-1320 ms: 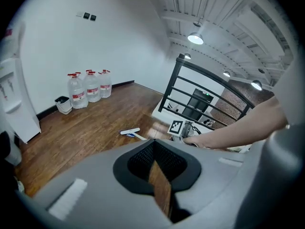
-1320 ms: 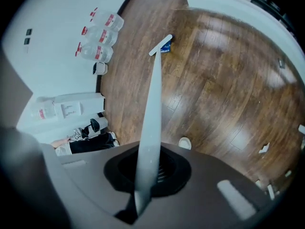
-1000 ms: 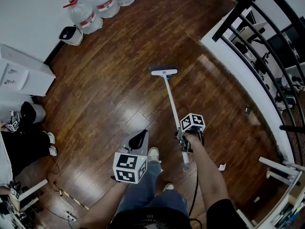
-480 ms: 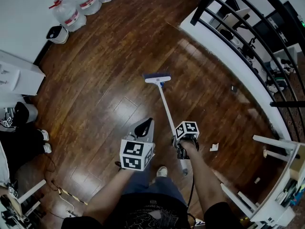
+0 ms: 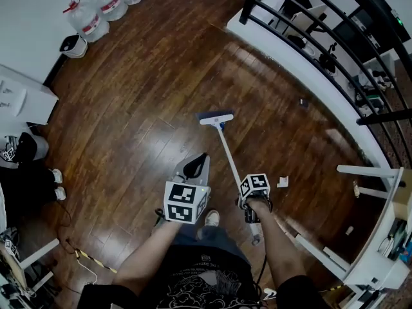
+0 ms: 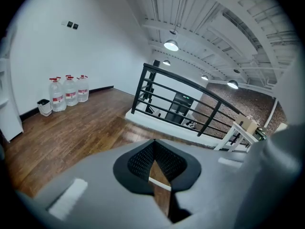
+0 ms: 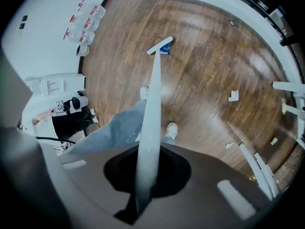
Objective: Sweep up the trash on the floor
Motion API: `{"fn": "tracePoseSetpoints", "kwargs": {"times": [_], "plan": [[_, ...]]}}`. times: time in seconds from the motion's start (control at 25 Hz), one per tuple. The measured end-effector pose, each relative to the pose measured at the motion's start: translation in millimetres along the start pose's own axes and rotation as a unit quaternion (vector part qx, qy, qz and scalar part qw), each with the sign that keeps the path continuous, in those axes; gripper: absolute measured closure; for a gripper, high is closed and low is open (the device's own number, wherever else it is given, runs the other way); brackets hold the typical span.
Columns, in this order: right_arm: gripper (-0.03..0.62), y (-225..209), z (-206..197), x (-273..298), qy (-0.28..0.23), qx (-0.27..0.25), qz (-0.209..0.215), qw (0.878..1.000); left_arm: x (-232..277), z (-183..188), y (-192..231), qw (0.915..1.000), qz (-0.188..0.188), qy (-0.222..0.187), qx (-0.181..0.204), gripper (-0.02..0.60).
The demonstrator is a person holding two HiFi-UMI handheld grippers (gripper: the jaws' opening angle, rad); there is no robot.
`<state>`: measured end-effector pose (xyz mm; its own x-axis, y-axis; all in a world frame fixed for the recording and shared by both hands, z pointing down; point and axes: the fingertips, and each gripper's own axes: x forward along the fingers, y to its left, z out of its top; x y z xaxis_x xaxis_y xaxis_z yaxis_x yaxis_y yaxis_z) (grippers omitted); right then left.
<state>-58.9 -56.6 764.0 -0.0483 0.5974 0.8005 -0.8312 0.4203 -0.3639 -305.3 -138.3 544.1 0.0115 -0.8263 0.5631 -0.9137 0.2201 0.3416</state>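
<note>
right tool clamped on broom handle; left tool closed, empty

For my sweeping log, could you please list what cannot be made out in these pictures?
Small white scrap on the brown wooden floor: too small in head view to identify.
White-and-blue broom head: seen from above, floor contact unclear.
Red-labelled clear water jugs: print too small.
Dark-trousered bystander: cut off by head view's left edge.

Floor: dark reddish-brown wood planks, glossy. Broom: white handle, blue-and-white head. Trash scrap: white. Railing: black. Jugs: clear, red caps. Marker cube: black-and-white squares.
</note>
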Motion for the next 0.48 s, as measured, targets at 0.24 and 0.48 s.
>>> {"fn": "tracePoseSetpoints", "kwargs": {"times": [0.24,0.48], "plan": [[0.594,-40,-67,17,-0.003,0.015,0.004,1.000,-25,-31,-51,0.9998,-0.009,-0.002,0.014,0.577],[0.594,-70,-121,31,-0.005,0.030,0.010,0.999,-43,-58,-95,0.9995,-0.020,-0.004,0.024,0.577]]}}
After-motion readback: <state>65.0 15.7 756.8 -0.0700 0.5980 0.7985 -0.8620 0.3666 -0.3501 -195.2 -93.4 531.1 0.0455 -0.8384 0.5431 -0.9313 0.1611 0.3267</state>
